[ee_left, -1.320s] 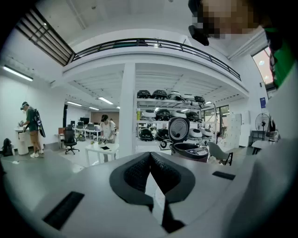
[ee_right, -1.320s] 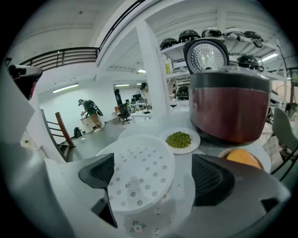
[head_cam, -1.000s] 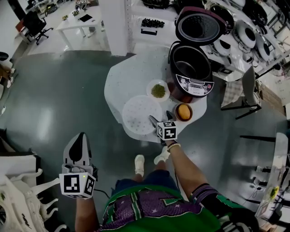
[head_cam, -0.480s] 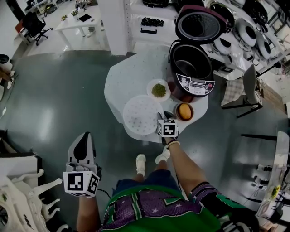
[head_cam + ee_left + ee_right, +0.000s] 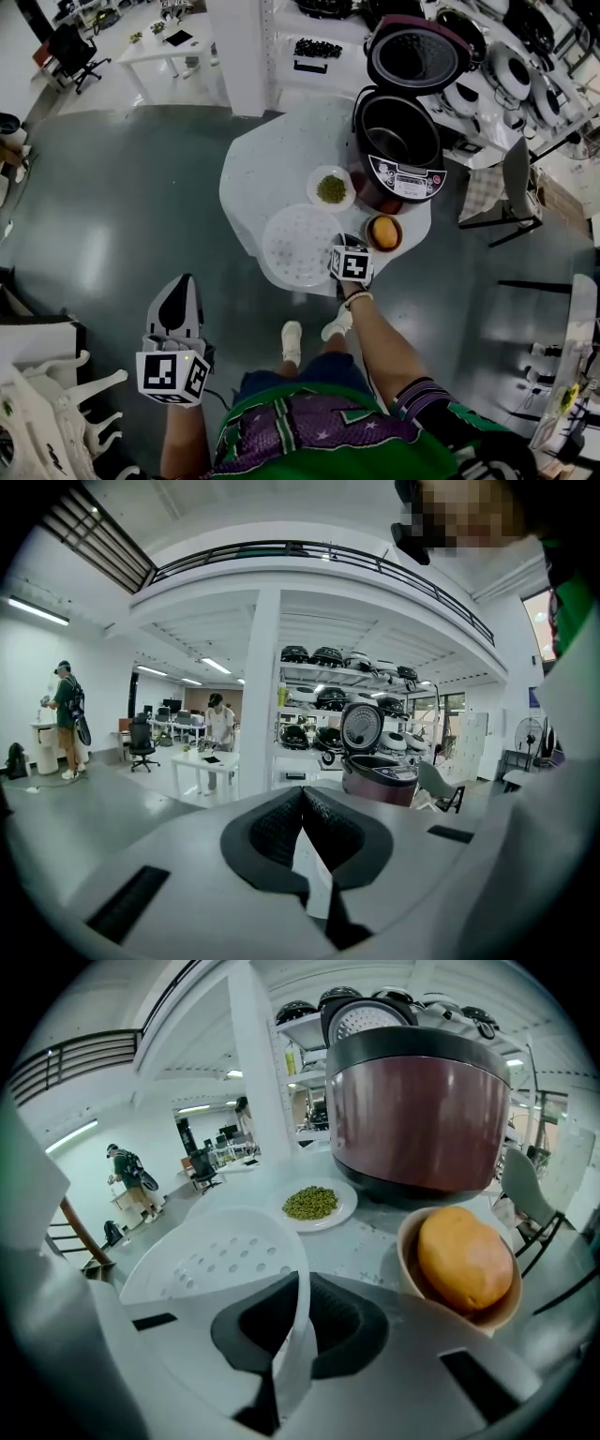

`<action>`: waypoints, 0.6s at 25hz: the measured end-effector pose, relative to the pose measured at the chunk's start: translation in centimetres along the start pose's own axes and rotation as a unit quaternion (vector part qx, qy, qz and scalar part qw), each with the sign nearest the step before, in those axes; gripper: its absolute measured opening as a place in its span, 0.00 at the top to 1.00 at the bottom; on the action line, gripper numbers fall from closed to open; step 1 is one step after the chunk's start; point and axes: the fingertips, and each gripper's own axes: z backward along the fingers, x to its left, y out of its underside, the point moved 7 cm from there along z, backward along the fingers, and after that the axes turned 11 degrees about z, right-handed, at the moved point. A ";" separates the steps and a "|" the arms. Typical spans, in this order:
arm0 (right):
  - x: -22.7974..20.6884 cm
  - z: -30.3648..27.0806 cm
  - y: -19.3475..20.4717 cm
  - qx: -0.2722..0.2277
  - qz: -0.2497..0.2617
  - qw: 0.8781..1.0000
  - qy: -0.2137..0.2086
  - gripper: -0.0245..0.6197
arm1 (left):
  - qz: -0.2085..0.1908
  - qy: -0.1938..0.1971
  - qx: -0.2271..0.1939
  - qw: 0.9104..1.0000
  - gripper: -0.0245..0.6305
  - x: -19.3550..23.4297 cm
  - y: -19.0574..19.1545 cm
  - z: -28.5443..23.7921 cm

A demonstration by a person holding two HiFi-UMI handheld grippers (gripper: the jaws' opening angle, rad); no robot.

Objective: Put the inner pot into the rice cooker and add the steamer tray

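The white perforated steamer tray (image 5: pixel 296 246) lies flat on the round white table (image 5: pixel 262 159). My right gripper (image 5: pixel 337 244) has just been closing and now pinches the tray's near right rim; in the right gripper view the thin rim (image 5: pixel 298 1279) stands between the pads of the right gripper (image 5: pixel 298 1290). The maroon rice cooker (image 5: pixel 398 141) stands at the table's far right with its lid (image 5: pixel 414 52) up and its dark inside showing; the cooker (image 5: pixel 417 1110) looms behind the tray (image 5: pixel 216 1255). My left gripper (image 5: pixel 178 292) hangs shut and empty over the floor, its pads (image 5: pixel 302 803) together.
A plate of green beans (image 5: pixel 330 187) sits between tray and cooker. A bowl with an orange fruit (image 5: pixel 382 232) stands just right of my right gripper, near the table edge. Shelves of rice cookers (image 5: pixel 506 56) line the back right. A grey chair (image 5: pixel 511 183) stands to the right.
The right gripper's jaws stood open beside the tray a second ago; they have closed on its rim. The left gripper has barely moved.
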 end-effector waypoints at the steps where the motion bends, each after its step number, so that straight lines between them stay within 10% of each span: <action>1: 0.0 0.1 0.0 -0.001 -0.006 1.000 -0.003 0.92 | 0.002 0.002 -0.001 1.000 0.93 0.1 0.2 0.0; 15: 0.0 5.0 -2.4 -0.014 -0.011 1.000 -0.022 0.93 | 0.020 0.041 -0.023 0.999 0.93 0.5 -0.4 -0.5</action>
